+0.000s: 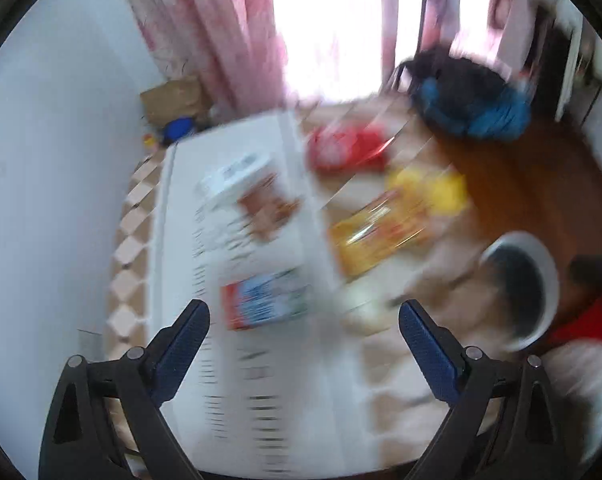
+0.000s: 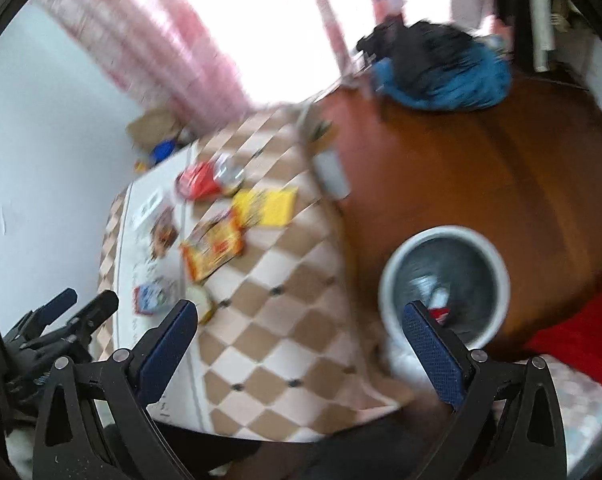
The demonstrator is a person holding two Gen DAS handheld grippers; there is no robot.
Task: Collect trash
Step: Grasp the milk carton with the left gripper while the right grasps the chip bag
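Both views are blurred by motion. Wrappers lie on a checkered tablecloth [image 2: 301,288]: a red packet [image 1: 343,148] [image 2: 199,180], a yellow one [image 1: 433,186] [image 2: 267,204], an orange-yellow packet [image 1: 377,232] [image 2: 211,250], a brown wrapper [image 1: 267,208] [image 2: 164,234] and a red-and-blue packet [image 1: 267,298] [image 2: 153,296]. A grey waste bin [image 1: 545,276] [image 2: 389,280] stands on the floor beside the table, with scraps inside. My left gripper [image 1: 303,314] hangs open above the red-and-blue packet. My right gripper [image 2: 299,316] is open and empty, between table edge and bin.
A white paper sheet [image 1: 237,360] covers the table's left part. A blue and black clothes heap [image 2: 441,68] lies on the brown floor [image 2: 481,168]. Pink curtains [image 1: 213,32], a cardboard piece [image 1: 173,98] and a white wall [image 1: 41,160] stand behind. Red fabric [image 2: 573,336] shows at right.
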